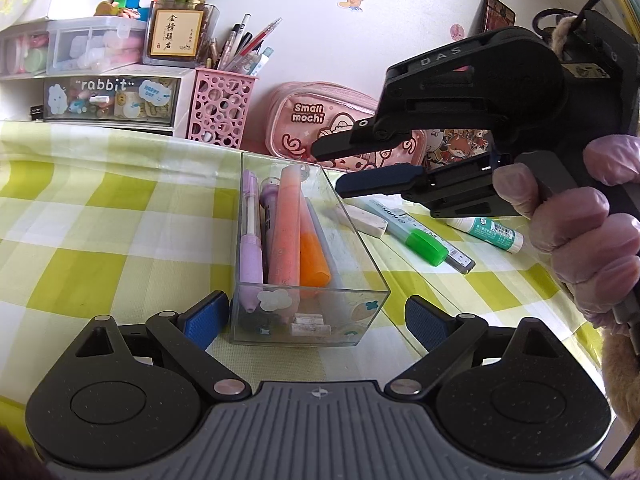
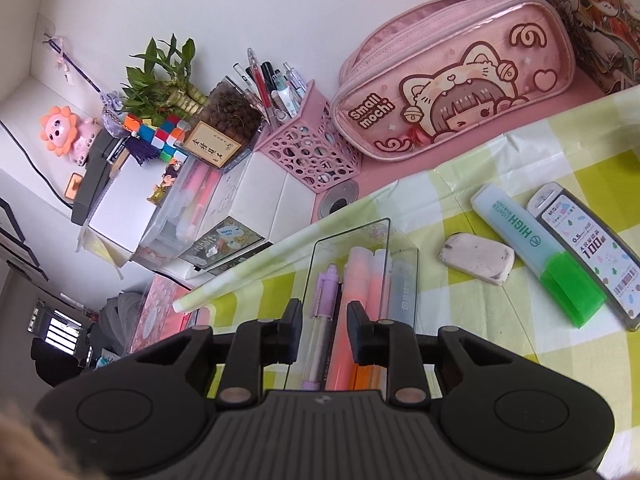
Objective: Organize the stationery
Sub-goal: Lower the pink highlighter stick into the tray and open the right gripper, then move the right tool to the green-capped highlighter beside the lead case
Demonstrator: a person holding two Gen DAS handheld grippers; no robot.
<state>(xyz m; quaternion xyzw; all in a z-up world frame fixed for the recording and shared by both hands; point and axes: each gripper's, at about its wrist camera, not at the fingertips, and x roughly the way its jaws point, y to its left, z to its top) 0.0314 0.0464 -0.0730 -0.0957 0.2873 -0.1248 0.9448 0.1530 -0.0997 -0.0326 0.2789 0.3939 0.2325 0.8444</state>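
Left gripper [image 1: 314, 316] low and near, blue pads spread wide, right gripper [image 1: 334, 168] tilted down, jaws partly parted, nothing clamped, gloved right hand [image 1: 580, 228] wrapped round its handle

A home study desk: a pink pencil case [image 2: 452, 92], pen holder [image 2: 312, 152], small plant [image 2: 160, 76] and wall stickers [image 1: 352, 0].

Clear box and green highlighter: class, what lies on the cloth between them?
A white eraser lies between the clear box and the green highlighter, apart from both. The right wrist view shows it best.
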